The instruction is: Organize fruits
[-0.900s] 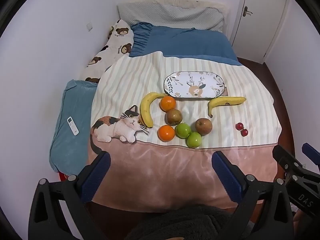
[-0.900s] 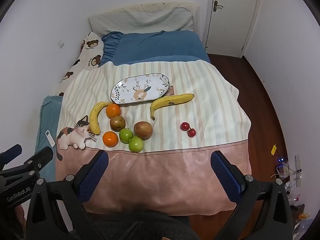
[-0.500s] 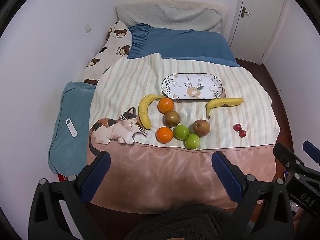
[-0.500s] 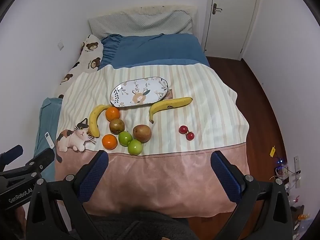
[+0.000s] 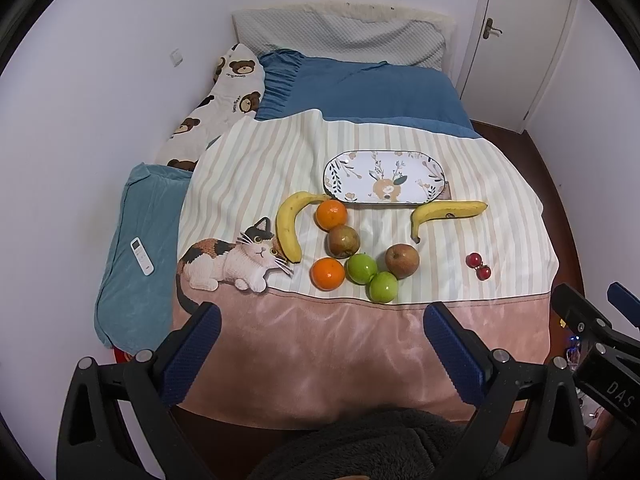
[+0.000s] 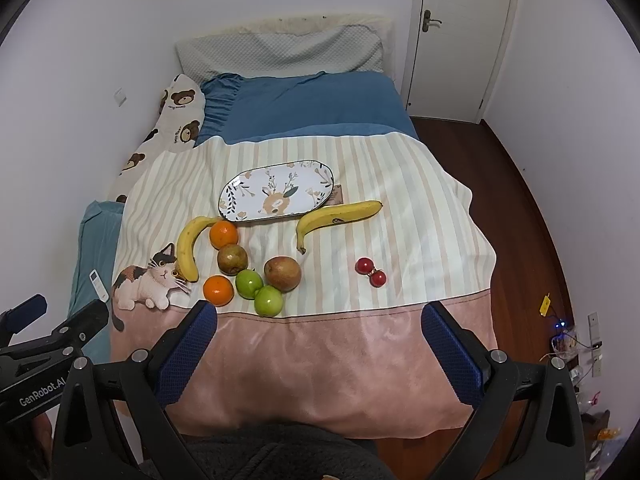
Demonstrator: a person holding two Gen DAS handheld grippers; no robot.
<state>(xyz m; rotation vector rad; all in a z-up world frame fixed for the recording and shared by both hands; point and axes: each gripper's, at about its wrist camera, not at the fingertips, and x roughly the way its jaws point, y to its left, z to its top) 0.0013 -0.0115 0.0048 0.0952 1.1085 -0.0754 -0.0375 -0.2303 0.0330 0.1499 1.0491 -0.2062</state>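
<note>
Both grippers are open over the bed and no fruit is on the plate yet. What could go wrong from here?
1. The fruit lies on a soft blanket; pressing down near the green apples may tip them and their neighbours into rolling.
2. The two small red fruits sit near the blanket's right edge and may be knocked off the bed.
3. The plate rests on bedding, so loading one end might tilt it.
</note>
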